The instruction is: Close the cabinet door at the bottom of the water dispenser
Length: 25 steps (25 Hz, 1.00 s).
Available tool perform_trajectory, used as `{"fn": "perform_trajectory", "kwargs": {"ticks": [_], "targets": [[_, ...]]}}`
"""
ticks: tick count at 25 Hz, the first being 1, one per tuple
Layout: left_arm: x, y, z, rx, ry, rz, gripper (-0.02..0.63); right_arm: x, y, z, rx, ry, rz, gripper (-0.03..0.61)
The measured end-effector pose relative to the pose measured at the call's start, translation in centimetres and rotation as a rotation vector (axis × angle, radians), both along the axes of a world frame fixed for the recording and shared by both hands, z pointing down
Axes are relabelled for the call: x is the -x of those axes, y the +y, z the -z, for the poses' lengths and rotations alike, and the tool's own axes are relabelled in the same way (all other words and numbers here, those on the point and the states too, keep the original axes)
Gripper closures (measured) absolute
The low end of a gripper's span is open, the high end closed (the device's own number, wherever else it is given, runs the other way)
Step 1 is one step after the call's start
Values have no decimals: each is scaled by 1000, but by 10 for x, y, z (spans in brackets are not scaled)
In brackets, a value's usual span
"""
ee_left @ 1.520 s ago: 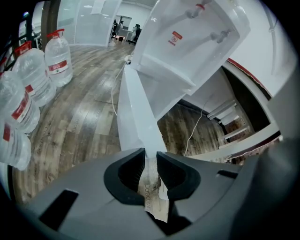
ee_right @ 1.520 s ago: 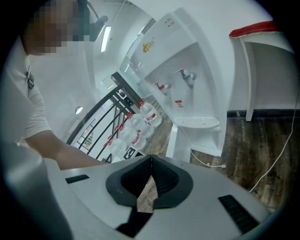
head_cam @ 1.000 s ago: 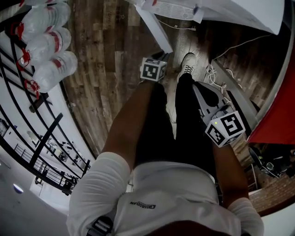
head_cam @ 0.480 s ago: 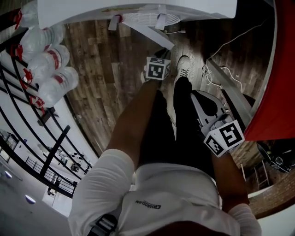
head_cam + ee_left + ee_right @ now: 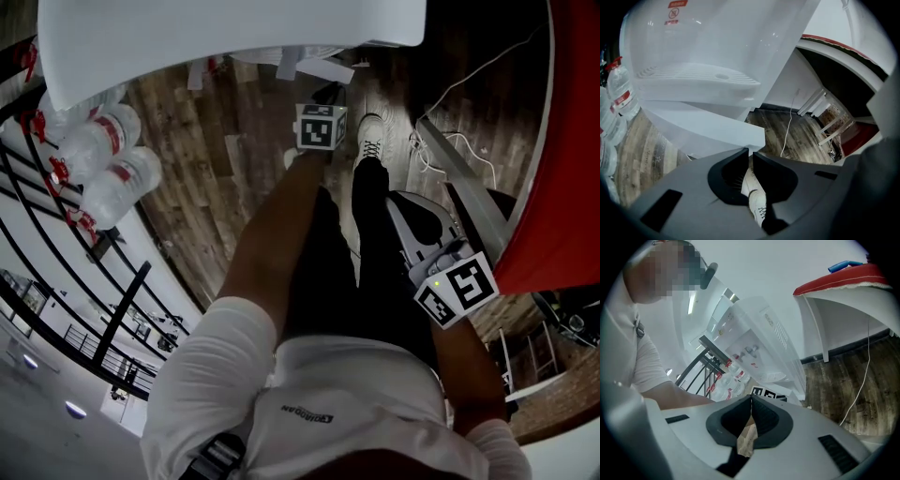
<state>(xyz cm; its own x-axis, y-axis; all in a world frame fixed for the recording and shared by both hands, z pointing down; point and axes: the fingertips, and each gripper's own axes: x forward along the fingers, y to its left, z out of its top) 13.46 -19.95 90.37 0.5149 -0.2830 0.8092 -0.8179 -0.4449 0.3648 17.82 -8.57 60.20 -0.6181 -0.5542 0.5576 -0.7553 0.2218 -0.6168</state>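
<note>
The white water dispenser (image 5: 717, 51) fills the upper left of the left gripper view, its drip tray (image 5: 696, 78) jutting out. Below the tray, the white cabinet door (image 5: 710, 133) stands open, swung out toward me. My left gripper (image 5: 751, 153) is shut and holds nothing, its tips just under the door's near corner. In the head view its marker cube (image 5: 321, 127) sits right below the door (image 5: 323, 69). My right gripper (image 5: 751, 399) is shut and holds nothing, low by the person's right leg, with its cube (image 5: 457, 289) showing in the head view.
Large water bottles (image 5: 103, 150) lie on a black rack at the left. A white cable (image 5: 469, 75) runs over the wooden floor on the right, beside a red-topped white table (image 5: 843, 282). The person's white shoe (image 5: 372, 136) is next to the left gripper.
The view has shifted forward, so the dispenser's top now covers more of the upper frame. The left gripper's cube has edged toward the door. The right gripper has barely moved.
</note>
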Motion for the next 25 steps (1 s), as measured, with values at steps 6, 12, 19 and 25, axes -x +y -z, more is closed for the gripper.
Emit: {"fn": "perform_trajectory", "kwargs": {"ticks": [6,12,19,25], "targets": [[-11,-21,-6,-2,-4,31,588,5,-2,3,-5,-21,11,557],[-27,-42,-10,-24,7,35,588,1,-7,5,-15,-24,16,557],[-39,-64,-10,-56,14,34,588,-11,-15,4,-25,-7,-1,557],[-39,-74,-6,-66,6,27,591,-11,-20,3,-34,11,-4,557]]}}
